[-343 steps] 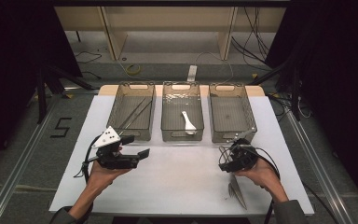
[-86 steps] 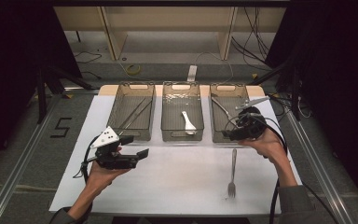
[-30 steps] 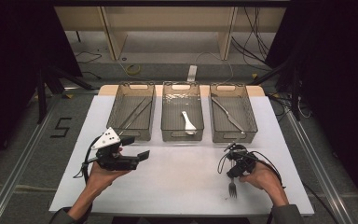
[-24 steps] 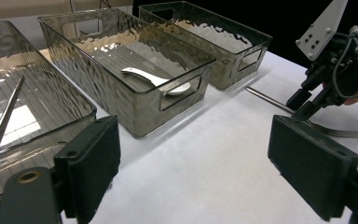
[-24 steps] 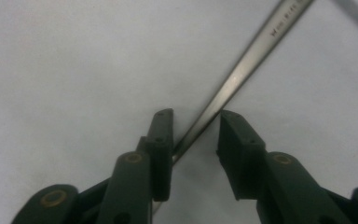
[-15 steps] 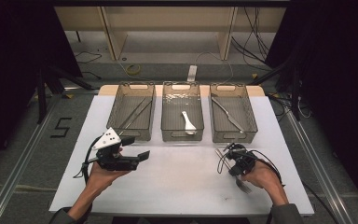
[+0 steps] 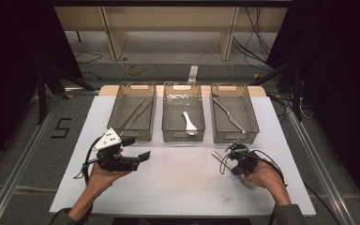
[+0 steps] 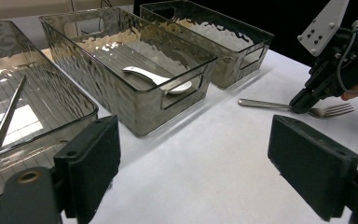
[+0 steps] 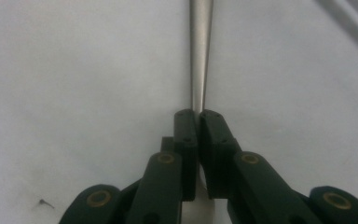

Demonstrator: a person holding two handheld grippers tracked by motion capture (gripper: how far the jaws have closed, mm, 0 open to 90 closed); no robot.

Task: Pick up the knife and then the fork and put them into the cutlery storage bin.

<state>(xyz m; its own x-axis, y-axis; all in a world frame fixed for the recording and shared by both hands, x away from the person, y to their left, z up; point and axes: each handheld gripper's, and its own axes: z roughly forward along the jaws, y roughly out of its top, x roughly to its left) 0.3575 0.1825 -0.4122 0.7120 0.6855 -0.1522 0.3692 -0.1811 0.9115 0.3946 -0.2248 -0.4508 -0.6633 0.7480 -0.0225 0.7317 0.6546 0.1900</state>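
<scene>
Right gripper view: my right tongs are pinched on the fork handle, which lies on the white table before the right bin. I'd lift level, grip firm. My left tongs hang wide open, empty.

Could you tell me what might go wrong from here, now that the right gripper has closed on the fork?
1. The right gripper pinches the slim silver metal fork on its narrow handle, so it might swivel or slip when lifted.
2. The three clear grey plastic bins stand close ahead; the long handle could knock a rim.
3. The left gripper hovers open nearby and may get in the way.
</scene>
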